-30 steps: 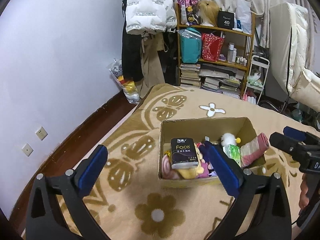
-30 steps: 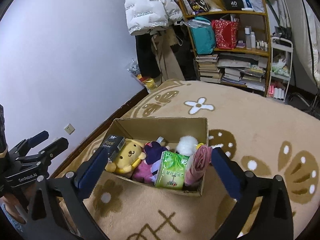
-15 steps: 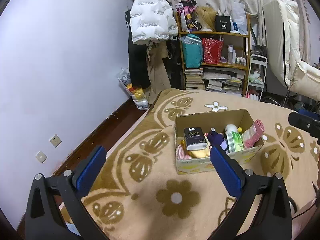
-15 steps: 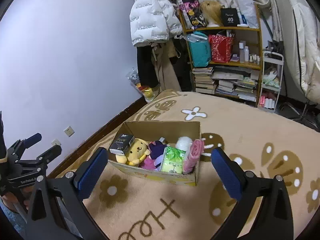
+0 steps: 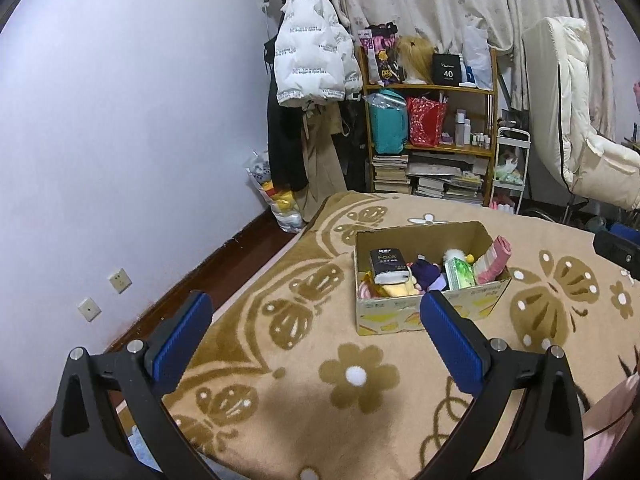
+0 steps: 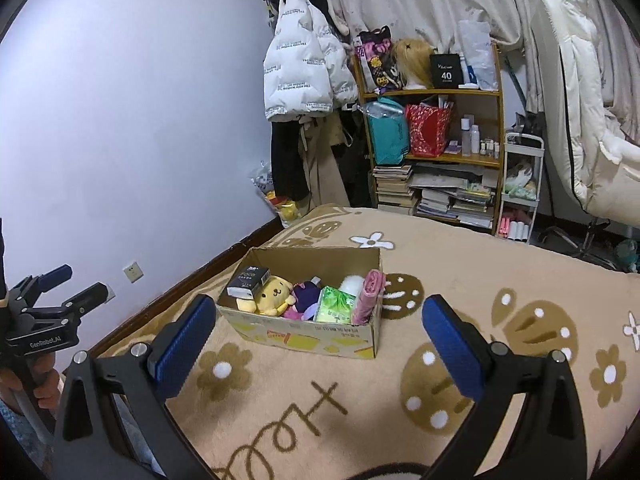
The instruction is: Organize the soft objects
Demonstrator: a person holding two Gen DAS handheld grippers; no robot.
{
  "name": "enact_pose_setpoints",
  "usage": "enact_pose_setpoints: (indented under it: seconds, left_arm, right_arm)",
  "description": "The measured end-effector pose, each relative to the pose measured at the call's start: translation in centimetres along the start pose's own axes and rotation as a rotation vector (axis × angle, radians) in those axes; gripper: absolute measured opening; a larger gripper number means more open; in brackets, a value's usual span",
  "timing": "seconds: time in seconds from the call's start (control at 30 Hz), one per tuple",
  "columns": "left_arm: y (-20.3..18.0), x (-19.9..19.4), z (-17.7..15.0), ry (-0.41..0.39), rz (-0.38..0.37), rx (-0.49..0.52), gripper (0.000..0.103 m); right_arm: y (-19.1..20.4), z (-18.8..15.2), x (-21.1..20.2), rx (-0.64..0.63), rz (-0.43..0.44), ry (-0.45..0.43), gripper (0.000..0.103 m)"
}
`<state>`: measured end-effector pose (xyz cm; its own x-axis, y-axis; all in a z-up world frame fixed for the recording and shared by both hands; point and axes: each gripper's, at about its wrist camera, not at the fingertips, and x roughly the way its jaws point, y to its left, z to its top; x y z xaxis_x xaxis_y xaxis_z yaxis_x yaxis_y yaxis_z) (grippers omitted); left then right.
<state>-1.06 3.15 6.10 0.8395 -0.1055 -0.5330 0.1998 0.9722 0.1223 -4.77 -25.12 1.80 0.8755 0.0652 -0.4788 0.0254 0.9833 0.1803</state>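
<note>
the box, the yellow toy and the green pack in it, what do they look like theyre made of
Box: brown corrugated cardboard, matte, with raw open flaps and a printed yellow front.
Yellow toy: plush fabric, fuzzy and rounded, with a stitched face.
Green pack: probably tissues in thin plastic film; the wrap looks glossy and slightly crinkled.

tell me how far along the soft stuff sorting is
Looks done or nearly so: the cardboard box on the blanket already holds the yellow plush, black tissue pack, green tissue pack and pink roll. Nothing is in hand: left gripper and right gripper are open and empty. No loose soft items show on the blanket.
</note>
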Motion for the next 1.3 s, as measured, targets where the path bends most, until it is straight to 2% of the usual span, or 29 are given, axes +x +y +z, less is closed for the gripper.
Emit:
enact_pose_setpoints:
  seconds: [0.23, 0.43, 0.73, 0.97, 1.3]
  left_arm:
    - [0.1, -1.8, -1.2, -0.037, 0.032, 0.019, 0.102]
    - [-0.1, -1.8, -1.8, -0.049, 0.048, 0.032, 0.102]
    - [-0.3, -0.2, -1.9, -0.011, 0.035, 0.054, 0.102]
    - [-0.6, 1.5, -2.2, 0.018, 0.043, 0.061, 0.102]
    - [-0.4, 2.9, -2.2, 0.054, 0.018, 0.043, 0.102]
  right_arm:
    - [-0.7, -1.7, -0.8, -0.005, -0.038, 0.008, 0.103]
    - [-1.6, -3.1, -0.9, 0.01, -0.051, 0.008, 0.103]
    - [-2.7, -4.1, 0.3, 0.045, -0.057, 0.006, 0.103]
    - [-3.0, -4.8, 1.8, 0.051, -0.069, 0.065, 0.103]
    - [-2.7, -5.1, 1.9, 0.036, -0.063, 0.076, 0.103]
